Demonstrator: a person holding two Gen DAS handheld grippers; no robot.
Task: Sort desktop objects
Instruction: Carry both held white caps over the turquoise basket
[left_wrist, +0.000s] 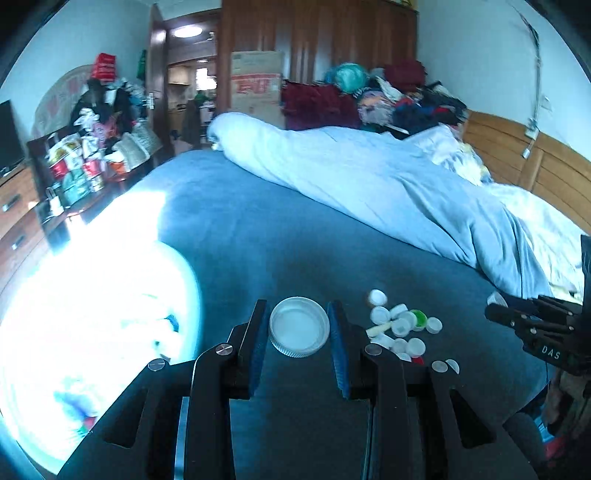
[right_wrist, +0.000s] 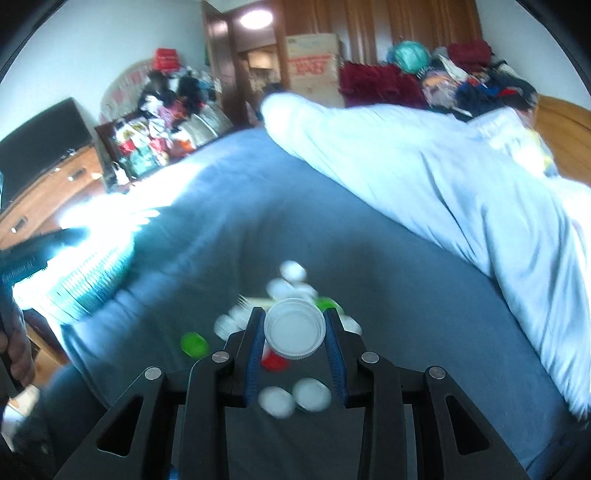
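While your right gripper (right_wrist: 294, 338) clamps a white lid (right_wrist: 294, 334) above the cap pile (right_wrist: 280, 291) on the bed (right_wrist: 221, 221), keep it level and carry it left to the teal basket (right_wrist: 88, 284); your left gripper (left_wrist: 298, 328) brackets another white lid (left_wrist: 299, 326), jaws apparently not touching.

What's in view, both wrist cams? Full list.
large lid: one, white, between the left jaws, slight gaps either side
large lid: one, white, gripped in the right jaws
small caps: a dozen or so, mostly white, piled on the sheet
green caps: two, one apart to the left, one in the pile
red cap: one, under the right lid
basket: one, teal, left on the bed
sheet: blue
duvet: pale blue, bunched behind
left gripper: black, blue pads
right gripper: same
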